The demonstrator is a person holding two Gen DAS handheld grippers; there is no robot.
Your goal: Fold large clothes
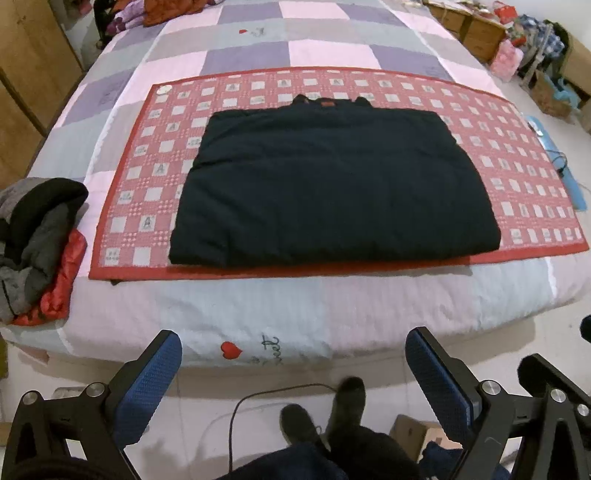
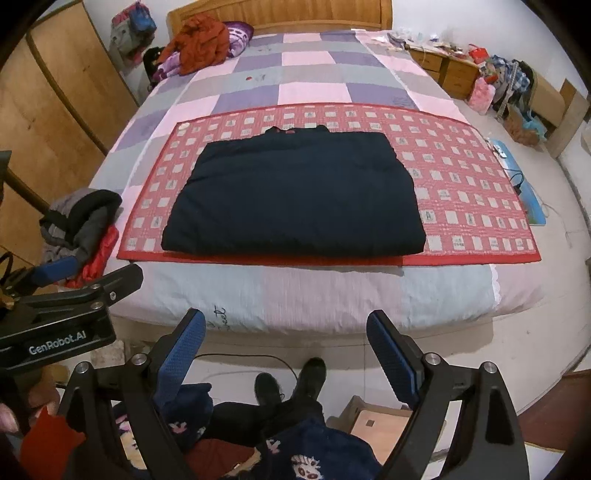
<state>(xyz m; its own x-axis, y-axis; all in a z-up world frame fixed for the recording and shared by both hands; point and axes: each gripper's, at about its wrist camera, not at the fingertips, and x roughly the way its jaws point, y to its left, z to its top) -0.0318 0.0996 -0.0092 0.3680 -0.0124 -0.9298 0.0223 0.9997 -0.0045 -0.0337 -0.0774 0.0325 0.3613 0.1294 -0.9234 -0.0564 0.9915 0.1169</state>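
Bedroom scene, seen from two wrist cams: a dark navy garment (image 1: 332,184) lies folded into a neat rectangle, flat at the centre of a red checked mat (image 1: 147,192) spread across a bed (image 1: 258,310) w/ a pink, purple & grey patchwork cover. Its collar end points toward the headboard (image 2: 280,13); its near edge sits just inside the mat's red border. Both claws hang over the floor at the foot of the bed, well apart from the garment & angled steeply down. The left gripper (image 1: 293,384) has its blue-padded fingers (image 1: 147,387) spread wide, nothing between them. The right gripper (image 2: 286,358) is likewise spread, empty, blue pads (image 2: 183,354) facing each other across open floor. In the right cam the left gripper's black body appears at the left edge, marked "GenRobot.AI". Below, the person's dark shoes (image 2: 291,384) stand on a pale floor, w/ a thin black cable (image 1: 258,398) looping past. A heap of grey, black & red clothes (image 1: 37,243) rests on the bed's left edge, beside the mat but off it. An orange-red jacket (image 2: 199,44) lies bunched near the headboard. Wooden wardrobe doors (image 2: 66,92) line the left wall; wooden drawers (image 2: 447,70) & assorted clutter fill the far right corner.
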